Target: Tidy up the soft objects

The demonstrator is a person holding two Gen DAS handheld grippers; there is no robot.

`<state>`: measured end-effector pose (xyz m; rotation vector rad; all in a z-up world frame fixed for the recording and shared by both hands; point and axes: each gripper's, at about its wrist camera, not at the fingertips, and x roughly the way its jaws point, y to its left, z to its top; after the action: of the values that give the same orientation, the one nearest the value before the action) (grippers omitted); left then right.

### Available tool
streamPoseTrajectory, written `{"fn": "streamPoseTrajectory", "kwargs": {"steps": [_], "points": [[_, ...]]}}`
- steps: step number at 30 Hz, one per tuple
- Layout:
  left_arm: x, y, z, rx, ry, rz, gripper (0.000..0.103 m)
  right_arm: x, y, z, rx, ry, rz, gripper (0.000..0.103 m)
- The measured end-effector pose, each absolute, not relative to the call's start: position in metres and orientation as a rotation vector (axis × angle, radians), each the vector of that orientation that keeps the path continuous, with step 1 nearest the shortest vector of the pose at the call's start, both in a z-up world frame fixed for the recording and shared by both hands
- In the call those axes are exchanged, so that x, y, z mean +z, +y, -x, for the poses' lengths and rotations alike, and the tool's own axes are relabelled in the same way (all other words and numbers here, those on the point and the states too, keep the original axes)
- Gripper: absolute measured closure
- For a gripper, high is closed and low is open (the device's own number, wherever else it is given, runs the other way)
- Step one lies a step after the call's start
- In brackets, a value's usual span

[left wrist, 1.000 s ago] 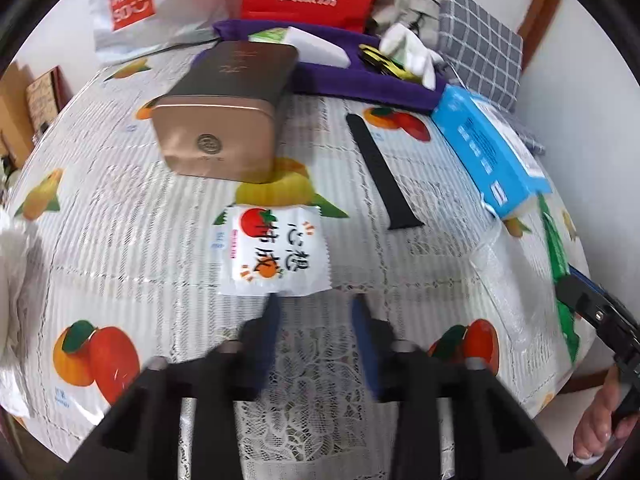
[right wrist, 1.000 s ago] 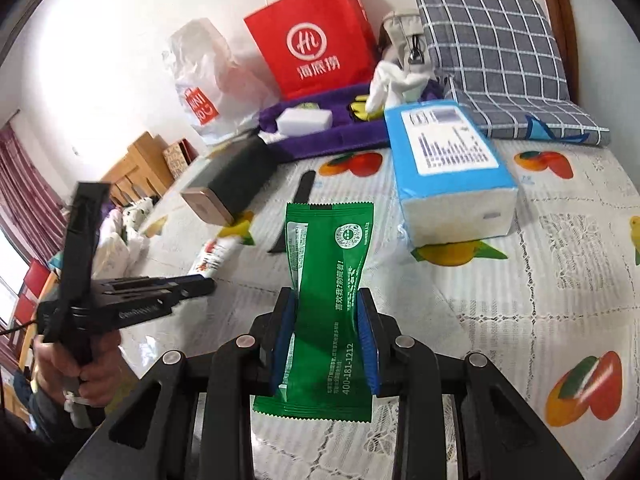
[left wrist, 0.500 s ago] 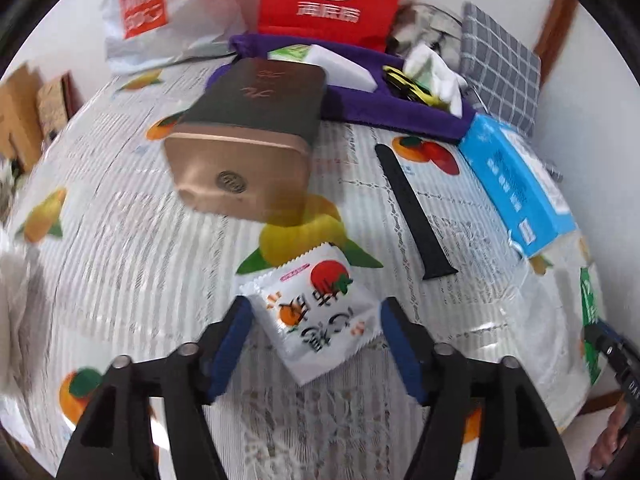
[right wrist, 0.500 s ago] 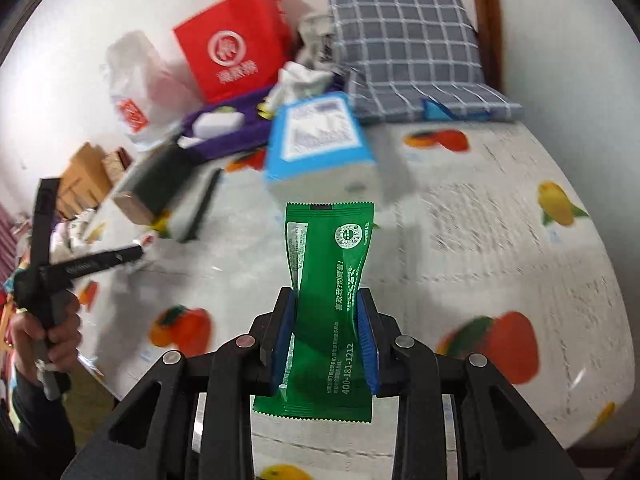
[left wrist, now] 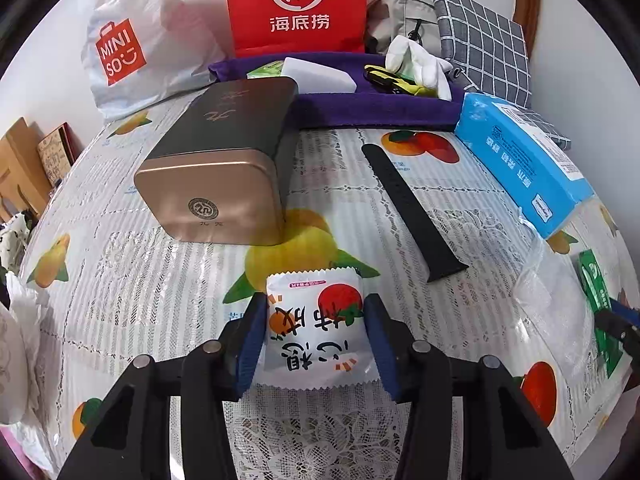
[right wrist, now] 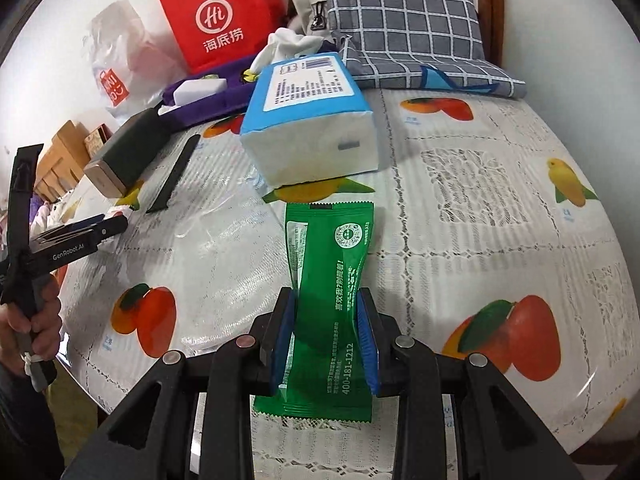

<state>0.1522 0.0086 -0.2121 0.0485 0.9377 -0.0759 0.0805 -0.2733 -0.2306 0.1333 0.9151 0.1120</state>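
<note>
A white snack packet [left wrist: 316,328] with a red fruit print lies between the two fingers of my left gripper [left wrist: 315,340], whose pads touch both its sides. My right gripper [right wrist: 326,336] is shut on a green packet [right wrist: 332,280] and holds it above the table. The green packet also shows at the right edge of the left wrist view [left wrist: 598,304]. The left gripper shows at the left of the right wrist view [right wrist: 100,228]. A purple cloth tray [left wrist: 360,104] at the back holds a white pack, white gloves and small items.
A gold and black tin [left wrist: 224,160] lies left of centre. A black strap [left wrist: 412,208] lies beside it. A blue tissue pack [left wrist: 520,160] is at the right. A red bag [left wrist: 296,4], a white bag [left wrist: 128,44] and a checked cushion [right wrist: 400,12] stand behind.
My left gripper has closed in on the white packet, which has turned to lie straight between the fingers. My right gripper has swung with the green packet back toward the tissue pack.
</note>
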Motion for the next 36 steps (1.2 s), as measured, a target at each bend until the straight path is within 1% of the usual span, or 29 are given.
{"fn": "streamPoseTrajectory", "kwargs": {"steps": [8, 10, 11, 12, 20, 36], "points": [[-0.206, 0.017, -0.145, -0.121, 0.951, 0.012, 0.072, -0.213, -0.265, -0.082, 0.152, 0.890, -0.152, 0.072], [-0.202, 0.022, -0.144, -0.136, 0.951, 0.051, 0.081, -0.208, -0.262, -0.082, 0.160, 0.881, -0.146, 0.072], [-0.200, 0.023, -0.144, -0.141, 0.950, 0.061, 0.086, -0.205, -0.261, -0.082, 0.162, 0.877, -0.144, 0.072], [-0.198, 0.024, -0.143, -0.146, 0.955, 0.067, 0.089, -0.203, -0.260, -0.082, 0.165, 0.873, -0.143, 0.072], [-0.191, 0.027, -0.139, -0.141, 0.955, 0.073, 0.093, -0.183, -0.256, -0.084, 0.184, 0.840, -0.133, 0.072], [-0.129, 0.024, -0.149, -0.144, 0.865, 0.069, 0.093, -0.146, -0.250, -0.108, 0.204, 0.782, -0.109, 0.072]]}}
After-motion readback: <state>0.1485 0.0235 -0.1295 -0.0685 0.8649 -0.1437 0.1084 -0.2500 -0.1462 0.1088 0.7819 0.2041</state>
